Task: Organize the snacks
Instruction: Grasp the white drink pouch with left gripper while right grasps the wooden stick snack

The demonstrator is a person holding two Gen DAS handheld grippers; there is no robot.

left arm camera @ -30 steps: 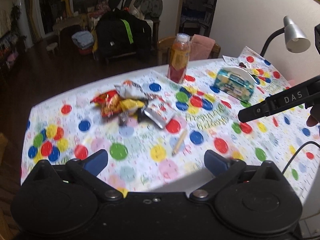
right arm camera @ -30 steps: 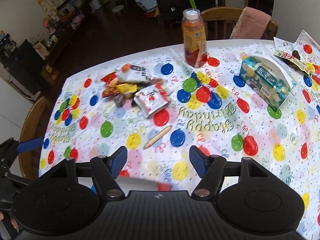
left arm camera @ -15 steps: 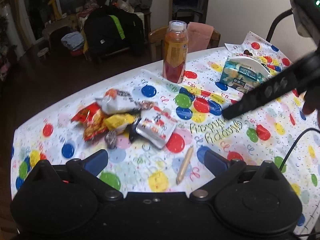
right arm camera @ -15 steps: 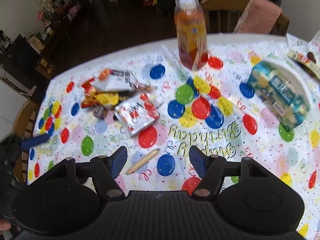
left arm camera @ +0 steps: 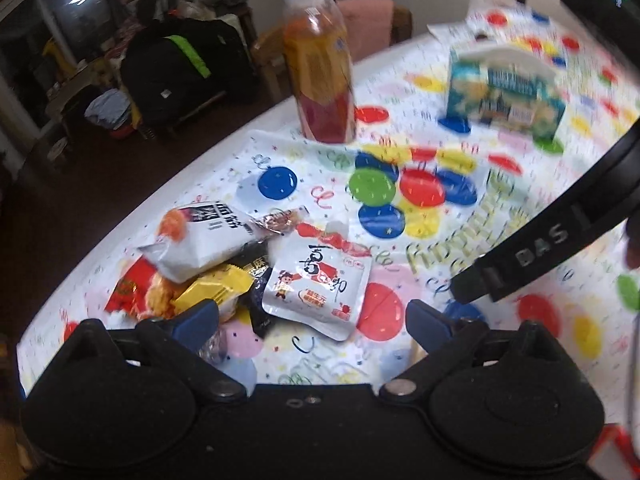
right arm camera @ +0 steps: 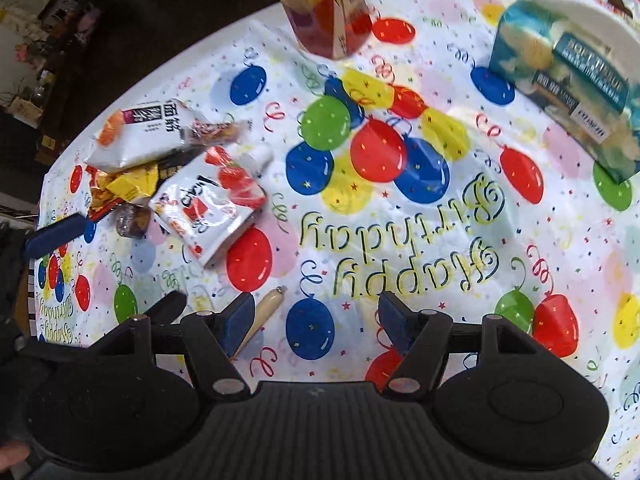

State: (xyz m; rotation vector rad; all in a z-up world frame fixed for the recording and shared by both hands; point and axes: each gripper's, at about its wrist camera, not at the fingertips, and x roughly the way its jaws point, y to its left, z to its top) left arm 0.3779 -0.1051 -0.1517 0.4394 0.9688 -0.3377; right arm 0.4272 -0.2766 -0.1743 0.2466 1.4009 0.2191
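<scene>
A heap of snack packets lies on the balloon-print tablecloth: a white spouted pouch, a white-and-orange bag, a yellow packet and a red packet. My left gripper hovers open just in front of the pouch, nothing between its fingers. My right gripper is open above the cloth, to the right of the heap. A tan stick-shaped snack lies by its left finger.
An orange drink bottle stands at the back of the table. A blue tissue pack in a white holder sits at the back right. Chairs and a dark bag stand beyond the far edge.
Both grippers have moved forward and lower over the table toward the snack heap. The heap, bottle and tissue pack have stayed where they were. Both grippers stay open.
</scene>
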